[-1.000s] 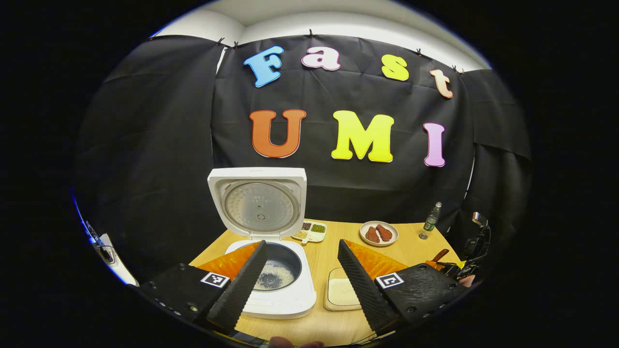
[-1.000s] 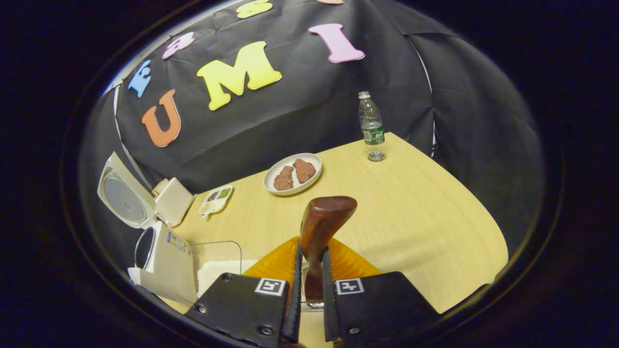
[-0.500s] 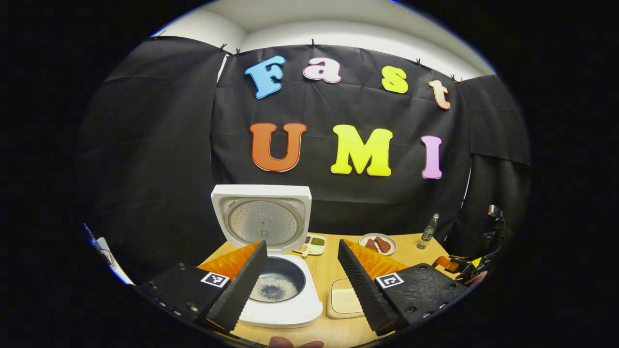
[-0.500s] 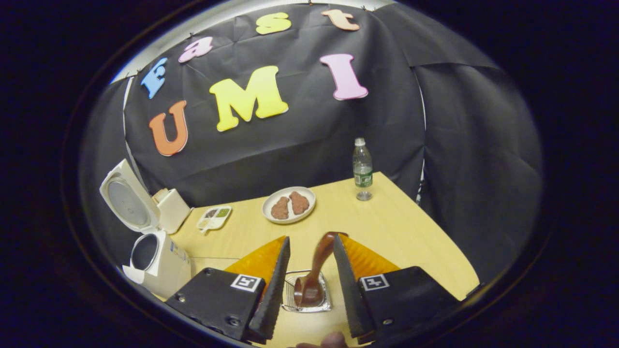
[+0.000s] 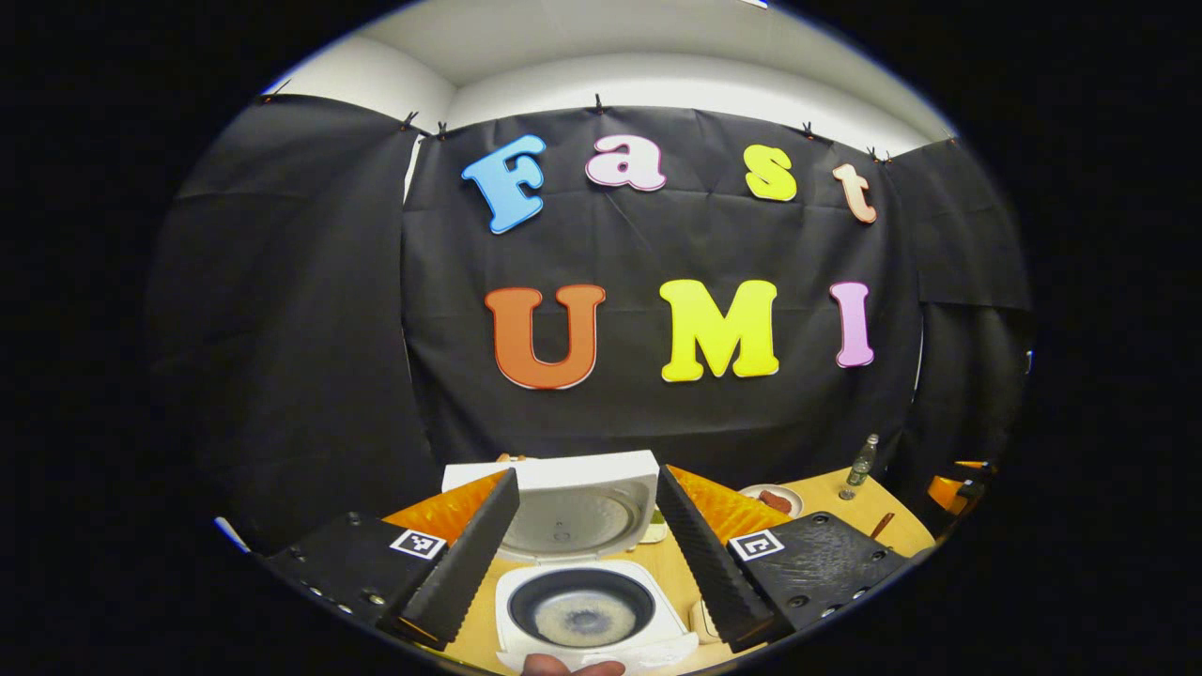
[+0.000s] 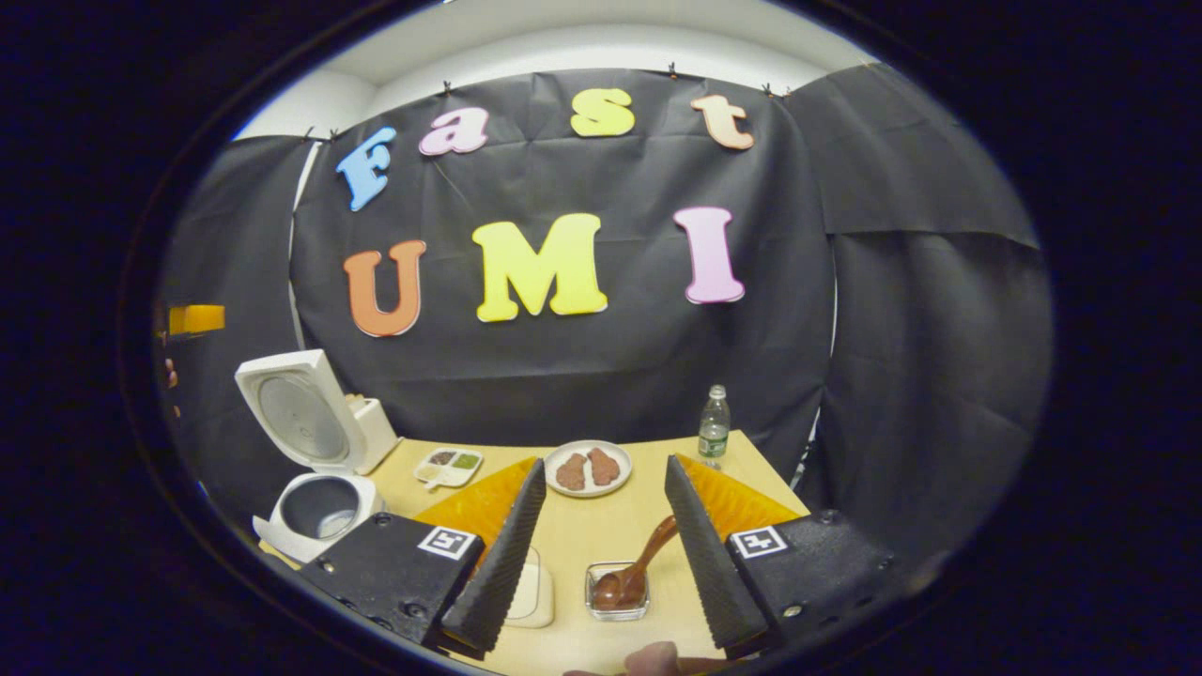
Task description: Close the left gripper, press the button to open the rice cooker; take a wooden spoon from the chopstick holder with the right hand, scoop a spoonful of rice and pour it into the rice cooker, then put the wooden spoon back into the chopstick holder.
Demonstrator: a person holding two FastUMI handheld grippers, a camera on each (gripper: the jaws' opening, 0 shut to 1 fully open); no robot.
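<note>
The white rice cooker stands open with its lid upright and rice in the dark pot. It lies just below and ahead of my left gripper, which is open and holds nothing. In the right gripper view the cooker is at the far left. The brown wooden spoon leans in the small metal chopstick holder on the table. My right gripper is open above and behind it, touching nothing. The pale tray of rice sits left of the holder, half hidden by a finger.
On the wooden table at the back stand a plate with two brown pieces, a small divided dish and a water bottle. The same bottle shows at the right of the left gripper view. Black cloth walls close the back and sides.
My right gripper opened and let go of the spoon, which now rests in the holder, then drew back and up. My left gripper moved over the cooker, staying open.
</note>
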